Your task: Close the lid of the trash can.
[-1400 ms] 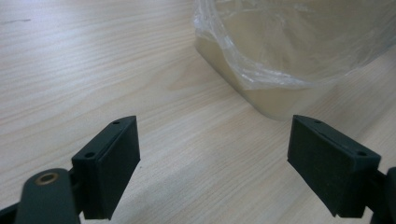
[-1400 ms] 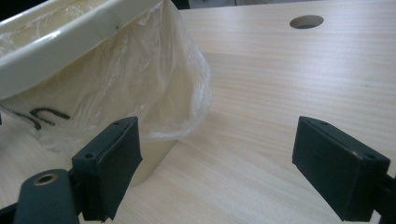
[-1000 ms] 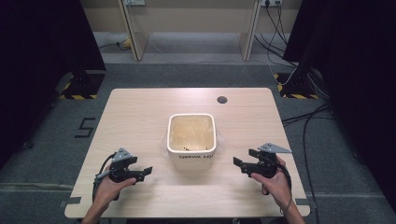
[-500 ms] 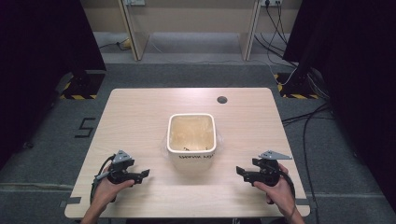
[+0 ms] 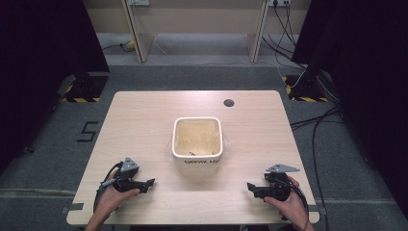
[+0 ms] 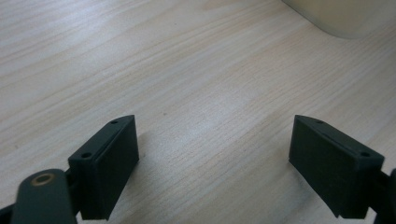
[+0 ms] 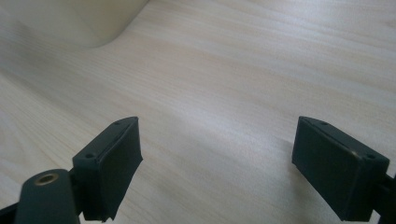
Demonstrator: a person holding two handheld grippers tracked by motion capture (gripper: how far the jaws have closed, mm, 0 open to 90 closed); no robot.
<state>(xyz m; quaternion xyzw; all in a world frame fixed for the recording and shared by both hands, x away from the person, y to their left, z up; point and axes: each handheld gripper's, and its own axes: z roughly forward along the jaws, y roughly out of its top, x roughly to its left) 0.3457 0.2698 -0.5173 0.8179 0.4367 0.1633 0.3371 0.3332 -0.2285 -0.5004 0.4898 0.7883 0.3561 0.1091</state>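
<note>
A cream square tub with a paper liner and a few small bits inside stands at the table's middle. My left gripper rests low over the front left of the table, pointing right toward the tub, and it is open with nothing between its jaws. My right gripper sits at the front right, pointing left toward the tub, open and empty as well. A corner of the tub shows at the top of the left gripper view, and the tub sits in the upper left of the right gripper view.
The light wooden table has a dark round grommet hole near its back edge. Black curtains stand at both sides, cables lie on the floor at the right, and a desk frame stands behind.
Both hands have drawn back toward the table's front edge and lowered to the tabletop. The jaws stay apart throughout.
</note>
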